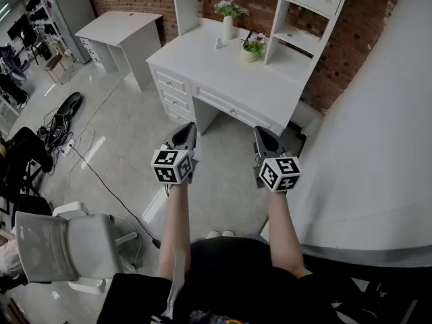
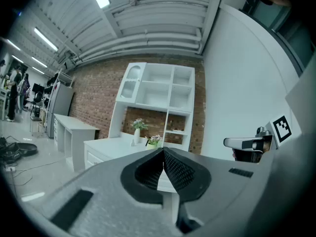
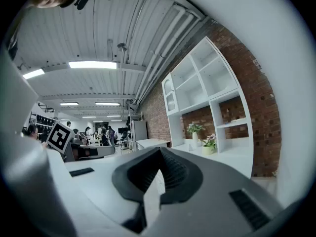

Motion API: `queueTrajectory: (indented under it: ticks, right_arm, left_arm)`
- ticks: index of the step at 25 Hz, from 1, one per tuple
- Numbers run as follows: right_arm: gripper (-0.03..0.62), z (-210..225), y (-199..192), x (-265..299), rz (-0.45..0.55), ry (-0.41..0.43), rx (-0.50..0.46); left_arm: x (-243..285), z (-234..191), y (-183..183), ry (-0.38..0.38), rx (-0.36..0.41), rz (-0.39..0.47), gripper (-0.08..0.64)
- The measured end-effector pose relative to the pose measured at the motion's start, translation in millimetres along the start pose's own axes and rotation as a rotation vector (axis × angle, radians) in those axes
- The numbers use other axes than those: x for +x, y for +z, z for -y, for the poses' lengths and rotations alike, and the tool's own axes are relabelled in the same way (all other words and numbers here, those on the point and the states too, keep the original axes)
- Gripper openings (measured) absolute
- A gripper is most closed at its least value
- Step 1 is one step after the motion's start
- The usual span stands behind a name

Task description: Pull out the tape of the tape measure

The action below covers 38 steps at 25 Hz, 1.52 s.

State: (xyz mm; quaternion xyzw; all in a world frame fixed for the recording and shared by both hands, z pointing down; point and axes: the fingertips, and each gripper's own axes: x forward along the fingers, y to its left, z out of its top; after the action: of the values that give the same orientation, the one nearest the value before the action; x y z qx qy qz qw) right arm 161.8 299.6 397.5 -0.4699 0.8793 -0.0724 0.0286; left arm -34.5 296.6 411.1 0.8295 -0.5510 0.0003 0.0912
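Observation:
No tape measure shows in any view. In the head view I hold both grippers out in front of me at waist height, above the floor and short of a white desk [image 1: 229,79]. My left gripper [image 1: 183,135] is shut with nothing between its jaws, and its pads meet tip to tip in the left gripper view [image 2: 163,153]. My right gripper [image 1: 266,138] is also shut and empty, as the right gripper view [image 3: 159,153] confirms. The two grippers point forward side by side, a little apart.
The desk carries a vase of flowers [image 1: 228,17], a small potted plant [image 1: 253,48] and a white shelf unit [image 1: 297,5] against a brick wall. A second white desk [image 1: 121,27] stands far left. A grey chair [image 1: 61,245] and floor cables [image 1: 62,120] lie left. A white wall [image 1: 378,140] rises at right.

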Motion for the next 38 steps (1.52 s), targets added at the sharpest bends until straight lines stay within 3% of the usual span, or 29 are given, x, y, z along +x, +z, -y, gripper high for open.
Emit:
queueTrajectory:
  ticks: [12,19,25,26,28,30,38]
  right_arm:
    - [-0.003,0,-4,-2,0.000,0.000,0.010]
    - [-0.003,-9,-10,0,-0.007,0.025,0.020]
    - [-0.002,-10,-6,1,0.019,0.025,0.047]
    - [0.010,-9,-6,2,0.023,0.024,0.053]
    - [0.072,-8,-6,4,0.025,0.020,0.067]
    - [0.086,-7,-7,6,0.027,0.013,0.079]
    - [0.108,-10,-13,22,0.012,-0.008,0.084]
  left_arm:
    - [1,3,-9,-0.009,-0.013,-0.018,0.009]
    - [3,11,-24,-0.051,0.004,-0.064,0.009]
    - [1,8,-24,-0.054,0.006,-0.047,0.014]
    - [1,7,-24,-0.057,0.000,-0.041,0.024]
    - [1,2,-25,-0.058,-0.015,-0.035,0.116]
    - [0,-3,-26,-0.054,-0.023,-0.037,0.158]
    - [3,-20,-30,-0.081,-0.037,-0.052,0.163]
